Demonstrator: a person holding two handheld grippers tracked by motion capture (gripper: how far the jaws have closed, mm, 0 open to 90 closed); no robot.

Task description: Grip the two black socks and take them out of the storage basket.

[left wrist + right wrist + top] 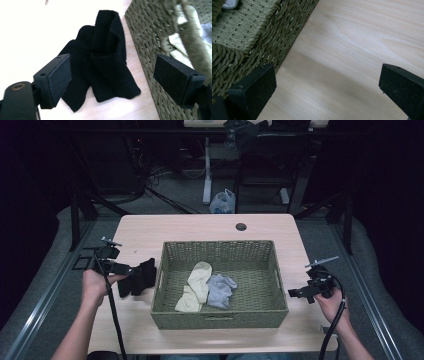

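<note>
- Left claw (112,82) is spread wide, pads empty, nothing pinched. The black sock (100,62) lies right ahead of it, between the two jaws and a bit beyond the tips, flat on the tabletop.
- From where I'm standing the left claw (131,269) looks just about at the sock (138,277), though I can't tell if it's actually touching.
- The sock is crumpled and folded over itself, ribbed cuff pointing away from the claw. My guess is it's light, floppy and not slippery at all, so it'll sag and dangle once lifted. I'd bite the thick bunched middle where the folds stack up, not a loose toe end, or part of it may drag.
- Just off the claw's right jaw is the woven basket (147,47), its wall close beside the sock. Inside it sit a cream sock (196,286) and a grey sock (220,289), touching each other.
- Right claw (327,92) is also spread and empty, hovering over bare wood, with the basket's outer wall just beyond its left jaw. In the overhead view it (295,293) sits off the basket's far side from the black sock.
- Surface is a pale wood table (200,227) with a cable hole (241,226) near the back edge.
- The room behind is dark: desk legs, cables on the floor, and a plastic bag (223,202) back there.
</note>
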